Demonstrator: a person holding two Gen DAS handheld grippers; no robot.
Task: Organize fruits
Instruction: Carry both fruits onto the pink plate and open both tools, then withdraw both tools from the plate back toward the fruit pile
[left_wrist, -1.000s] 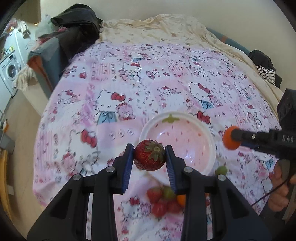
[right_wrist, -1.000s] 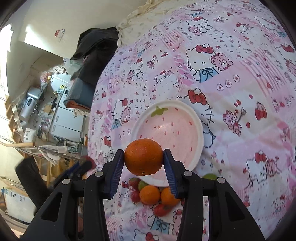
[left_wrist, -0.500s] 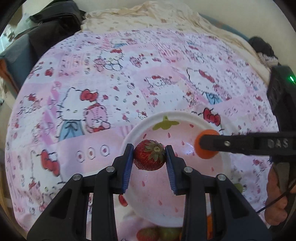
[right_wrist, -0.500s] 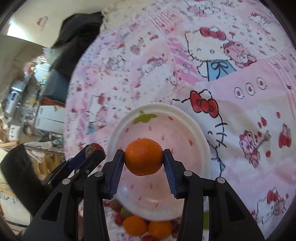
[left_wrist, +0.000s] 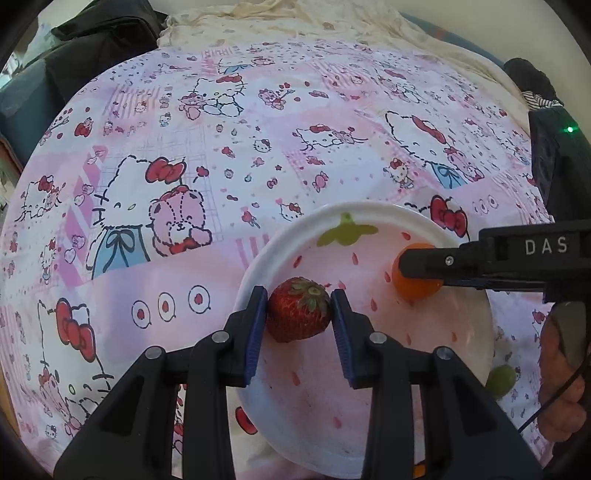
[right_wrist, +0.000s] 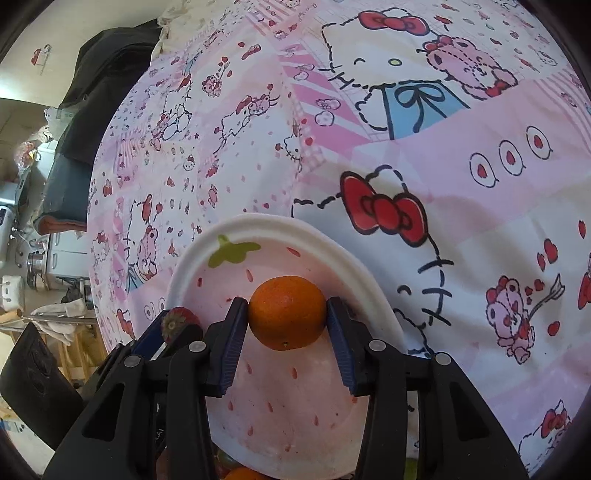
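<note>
From my left wrist camera, my left tool sits low in the middle of the frame, its blue pads clamped on a strawberry with the green cap turned up and to the right. Beneath it lies the white plate with a strawberry pattern, resting on the pink cartoon bedspread. At the right edge my right tool reaches in sideways, gripping an orange over the plate's right half. A green grape lies on the bedspread just outside the plate's lower right rim, near my hand.

From my right wrist camera, my right tool holds the orange tight between its pads at lower centre, over the plate. At lower left, the left tool's fingers carry the strawberry over the plate's left rim. More fruit peeks out at the bottom edge, below the plate.
</note>
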